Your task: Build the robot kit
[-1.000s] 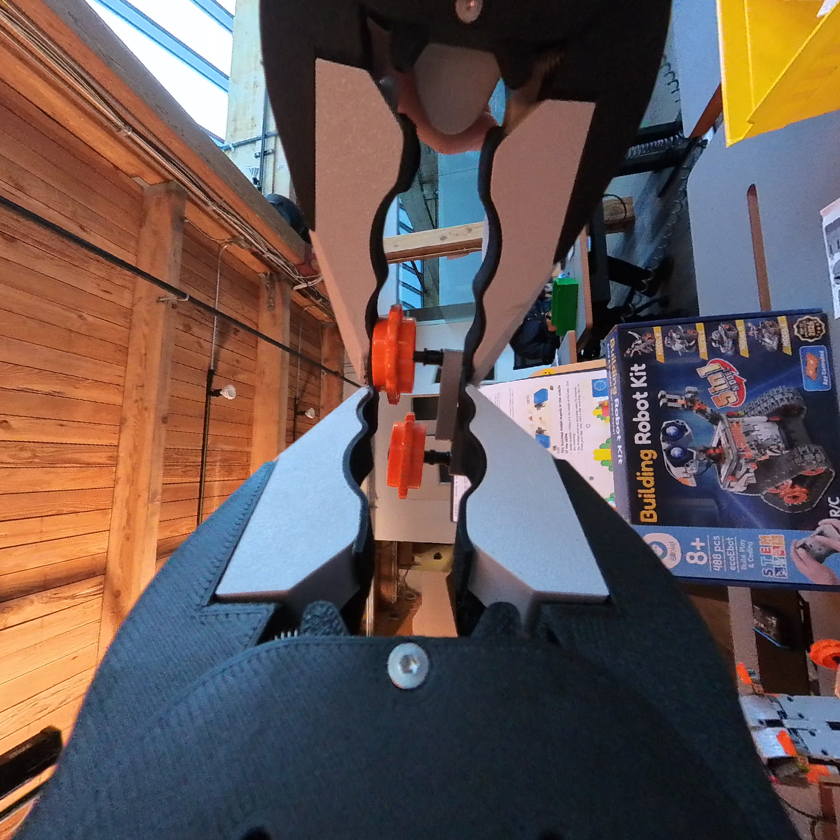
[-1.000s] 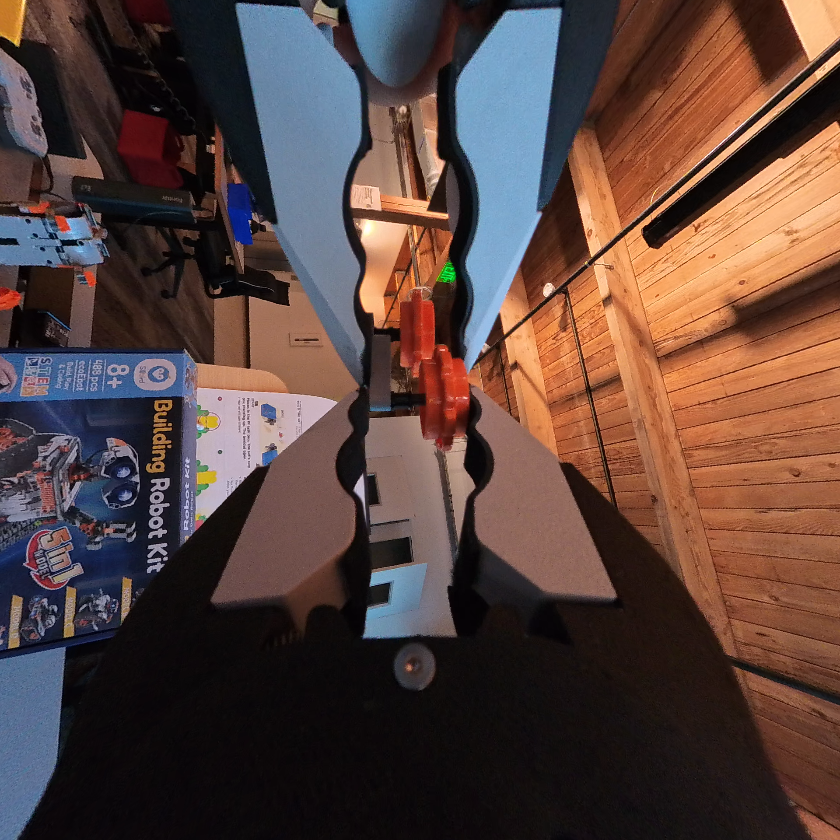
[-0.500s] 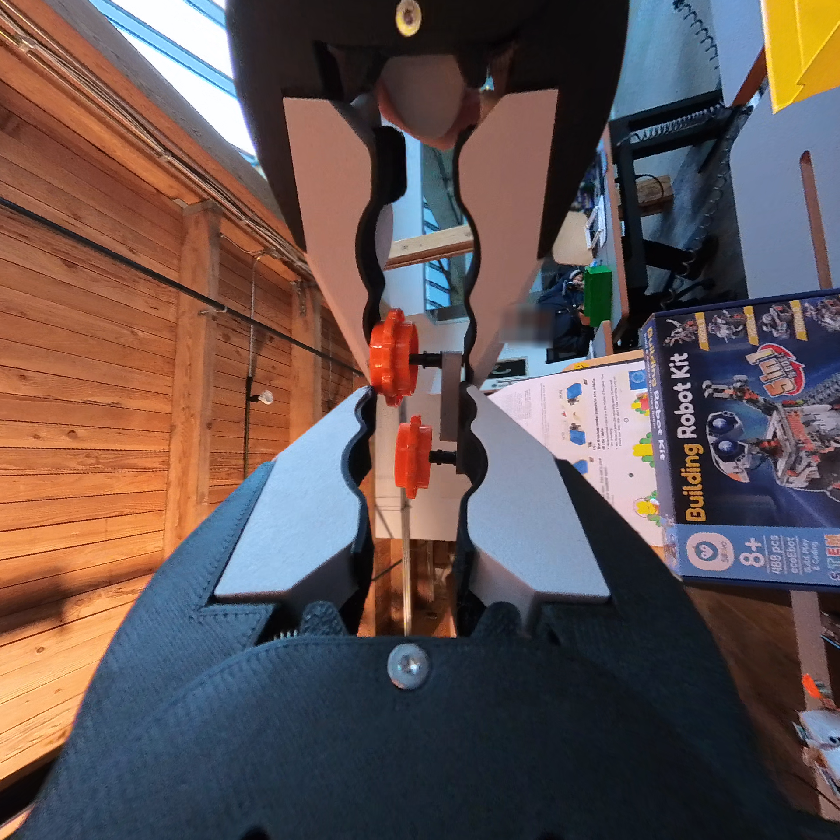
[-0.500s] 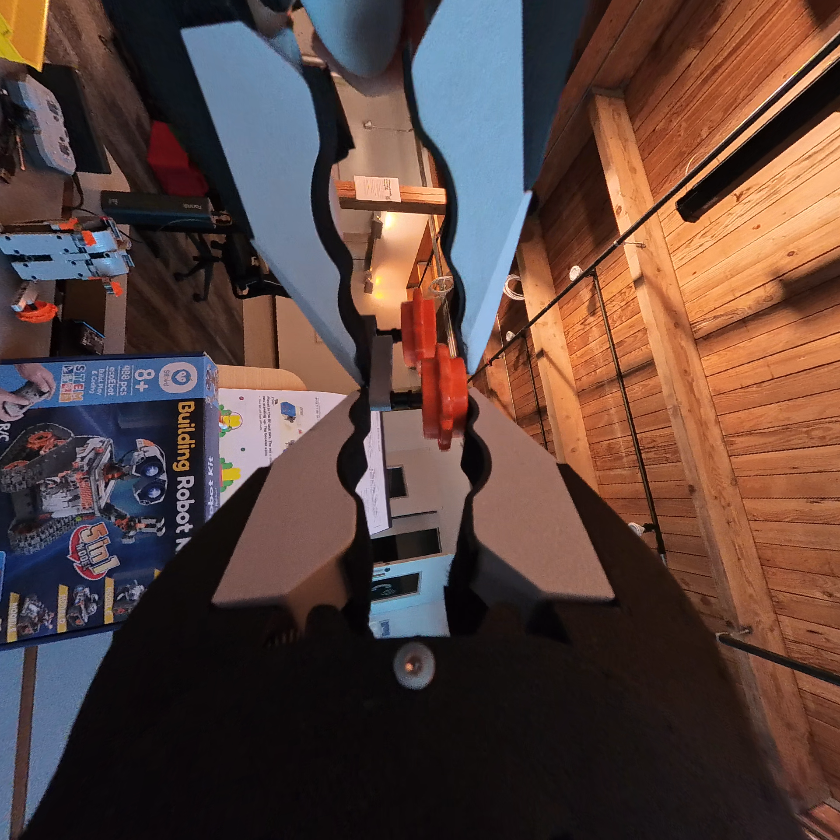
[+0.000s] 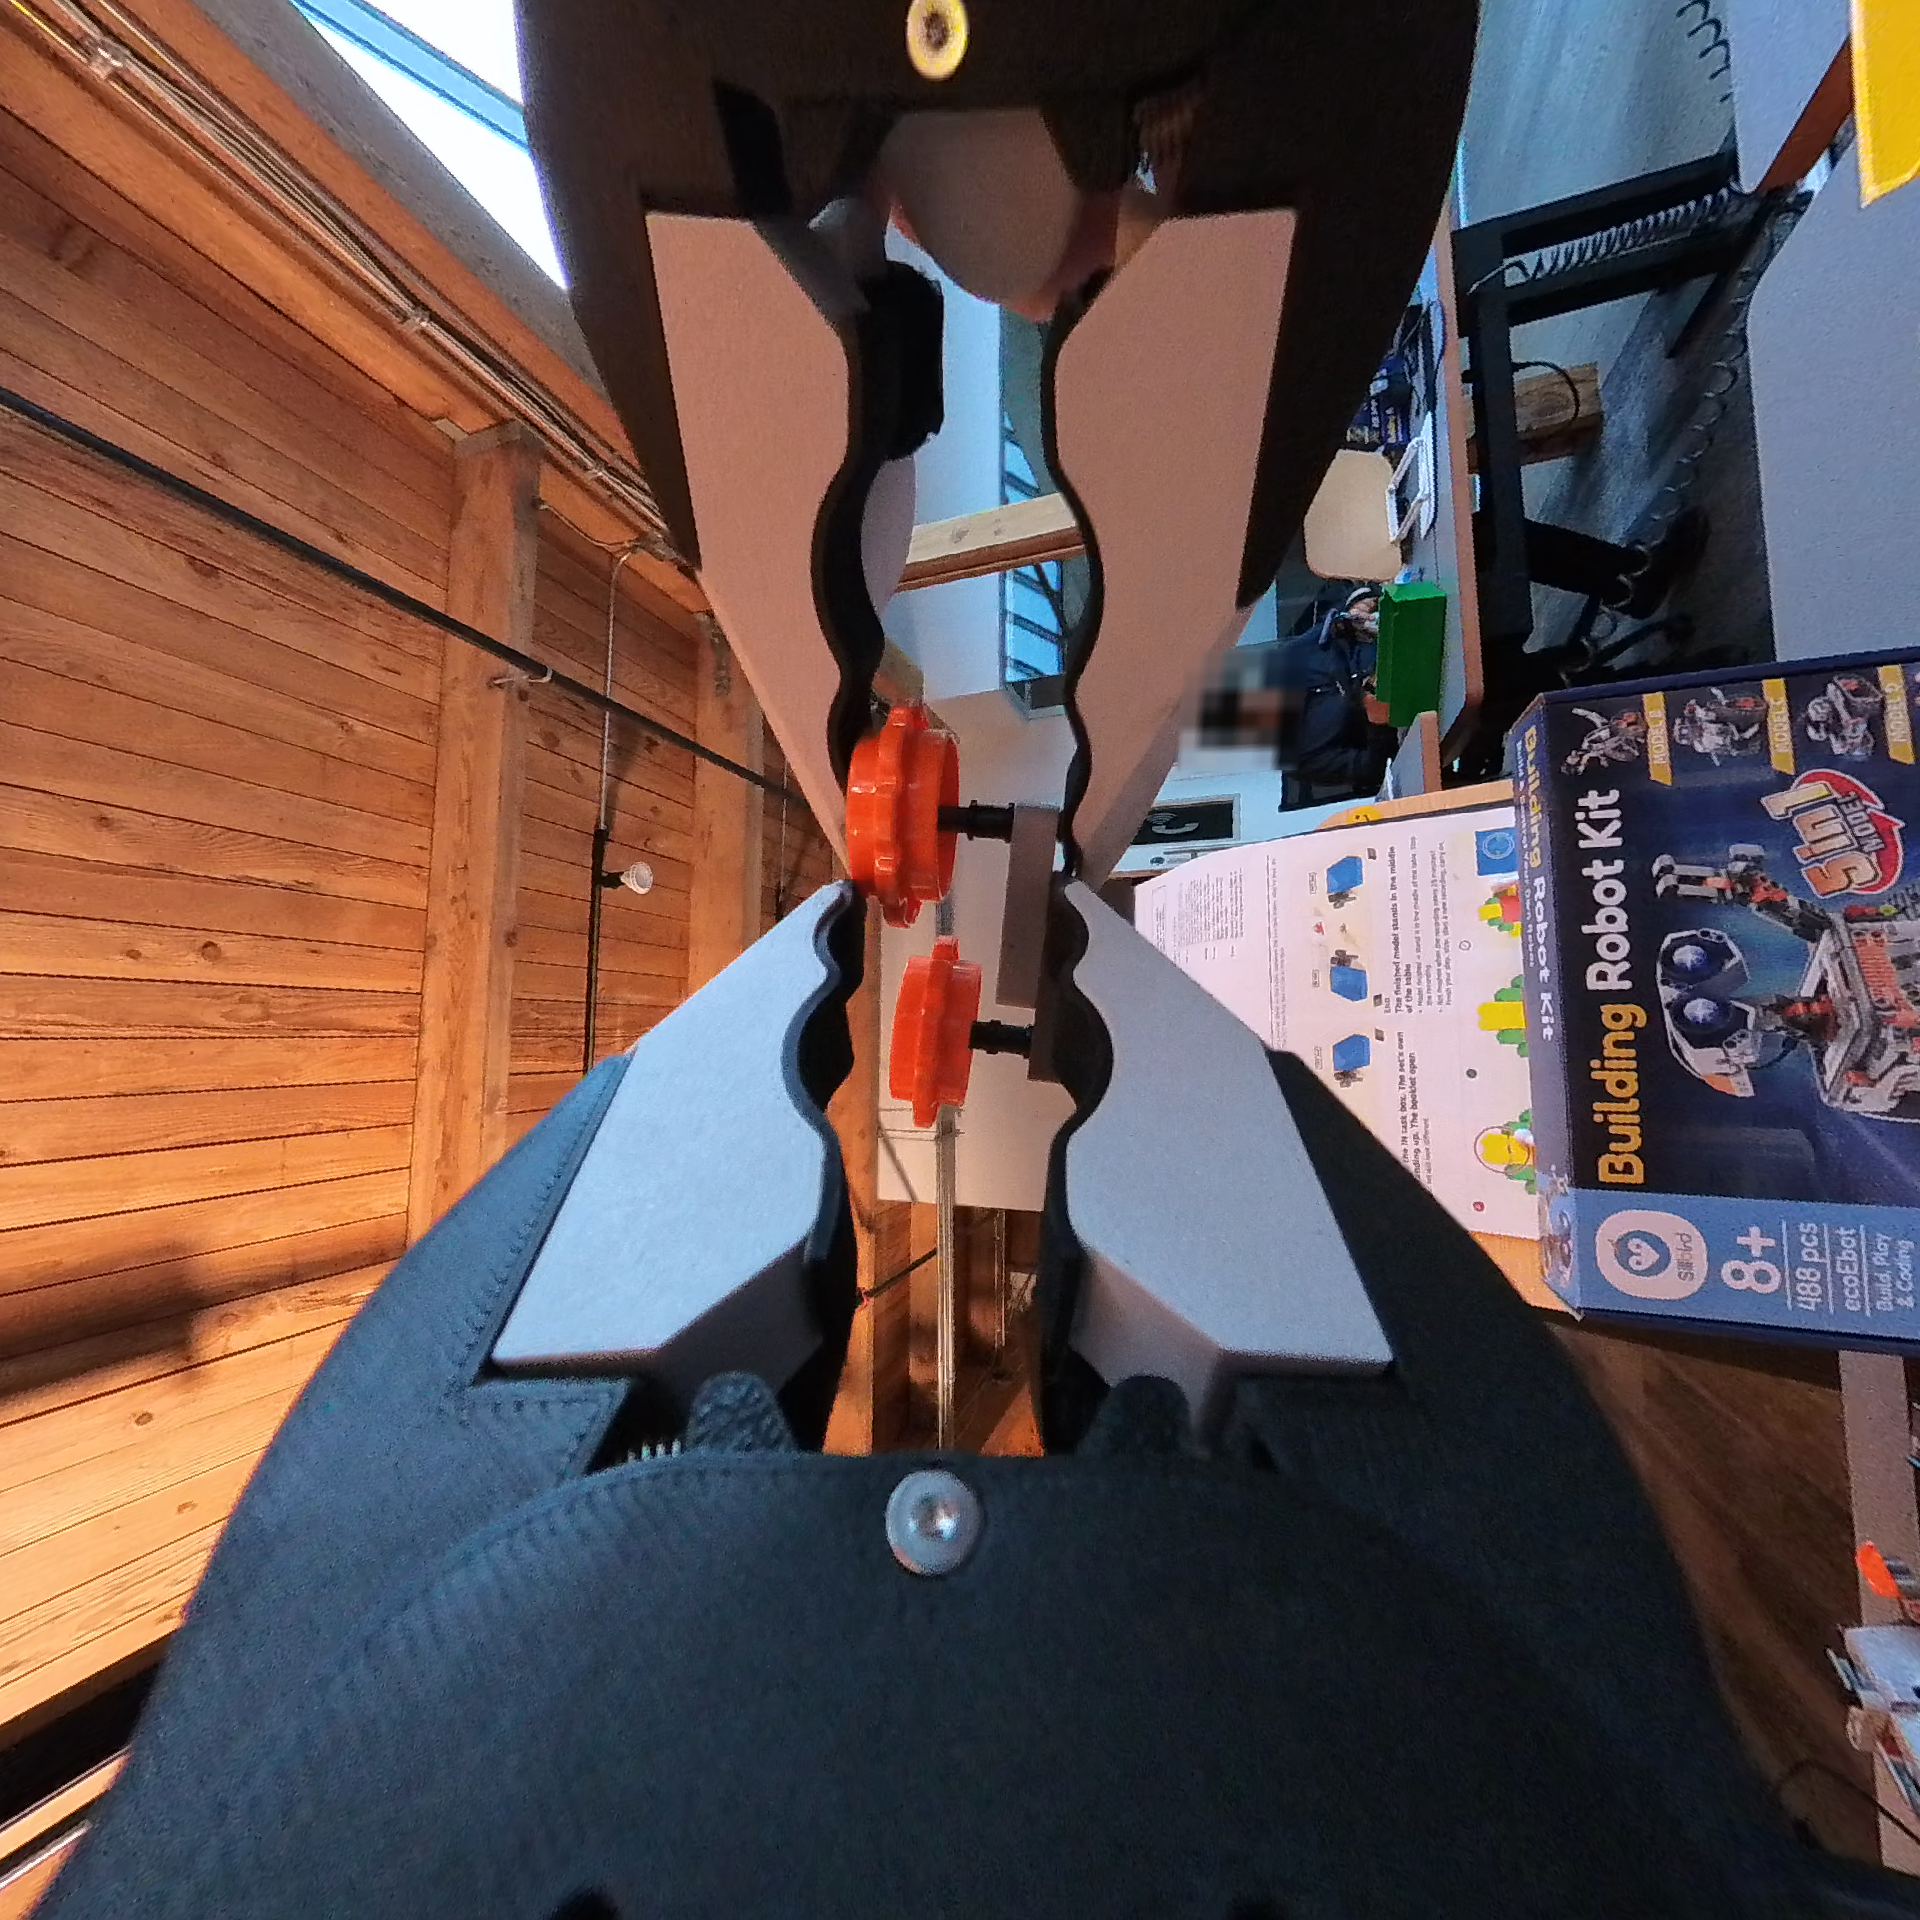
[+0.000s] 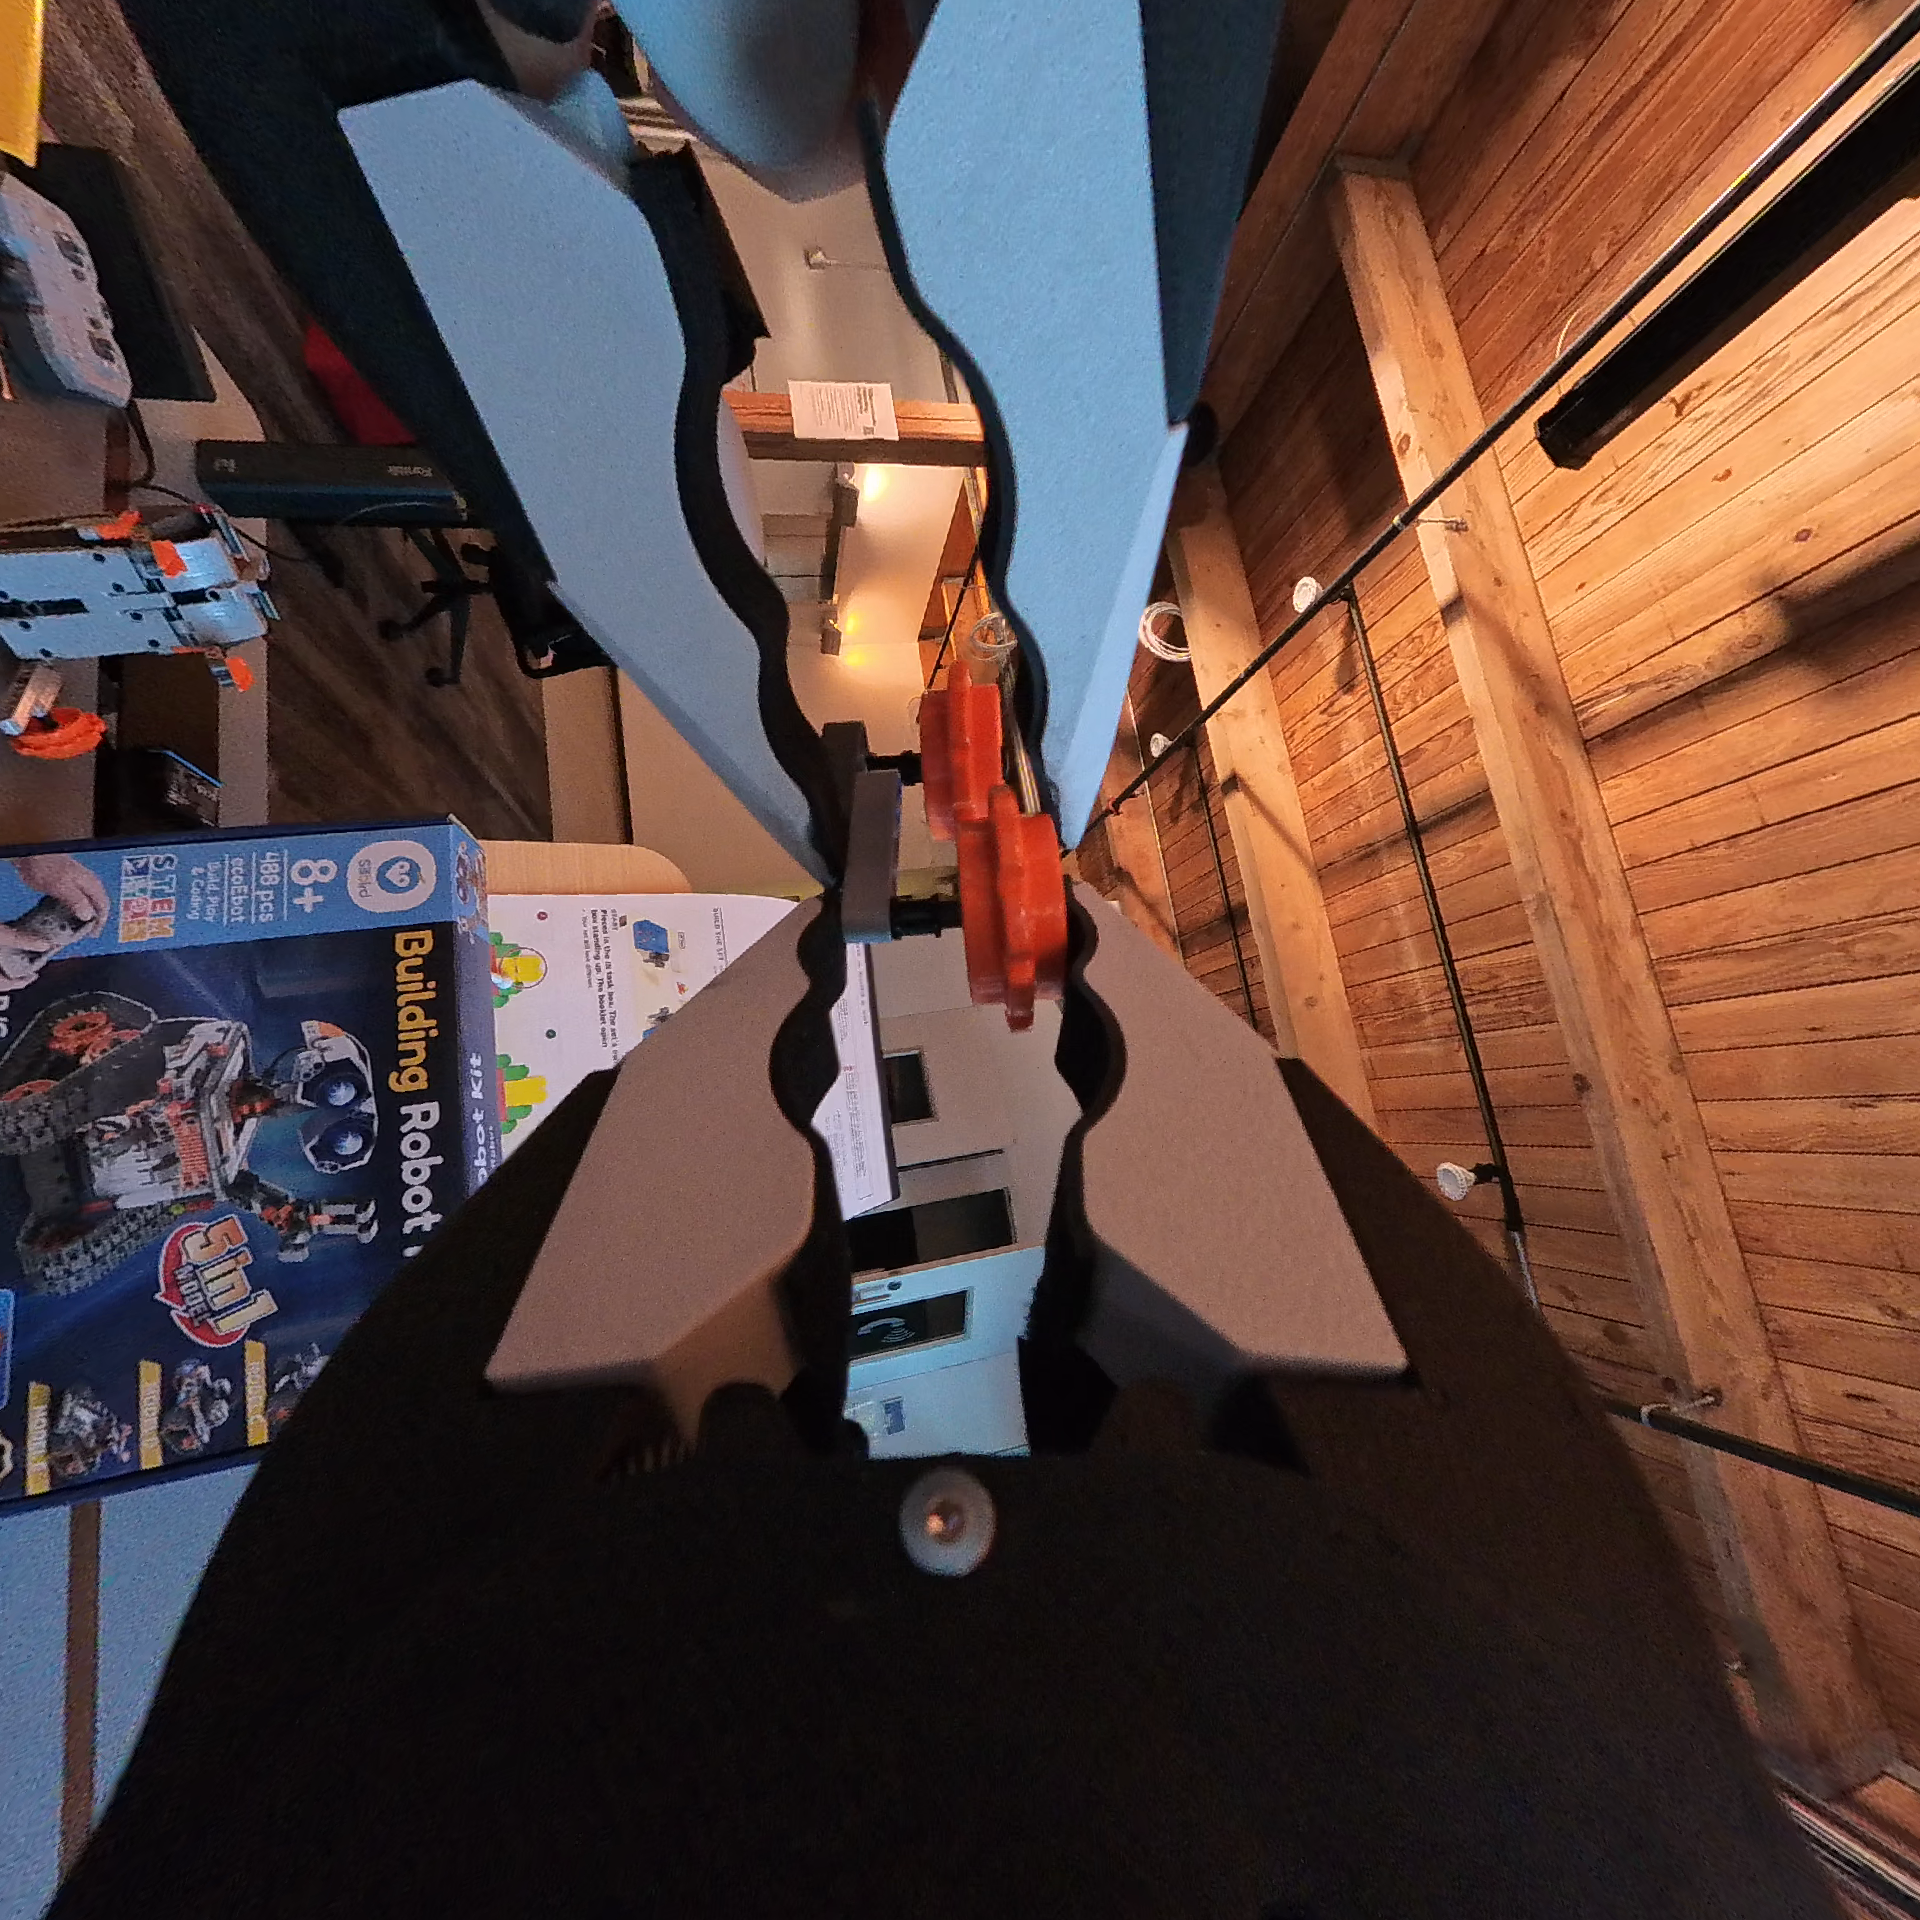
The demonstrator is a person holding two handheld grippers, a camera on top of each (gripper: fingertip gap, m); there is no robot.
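My two grippers meet tip to tip, raised in the air. Between them is a small grey beam [image 5: 1023, 914] with two orange gears on black axles. In the left wrist view, my left gripper [image 5: 956, 899] comes up from below. The lower gear [image 5: 935, 1029] sits between its fingers and the beam lies against its right finger. My right gripper [image 5: 961, 852] comes down from above and presses the upper gear [image 5: 899, 810] and the beam. In the right wrist view, my right gripper [image 6: 951, 904] is shut on the near gear [image 6: 1013, 914] and beam [image 6: 868, 862]. The left gripper [image 6: 940, 842] is opposite.
A blue robot kit box [image 5: 1725, 987] [image 6: 229, 1143] stands on a table beside a white instruction sheet [image 5: 1330, 1018] [image 6: 623, 966]. A partly built grey and orange model [image 6: 125, 603] lies further along. A wooden plank wall [image 5: 260, 883] [image 6: 1662, 935] fills the other side. A person [image 5: 1330, 696] is far off. The tips of both grippers are at nearly the same place.
Both grippers have swung together with the gear piece held between them. The box has slid toward the right edge of the left wrist view. The grip looks unchanged.
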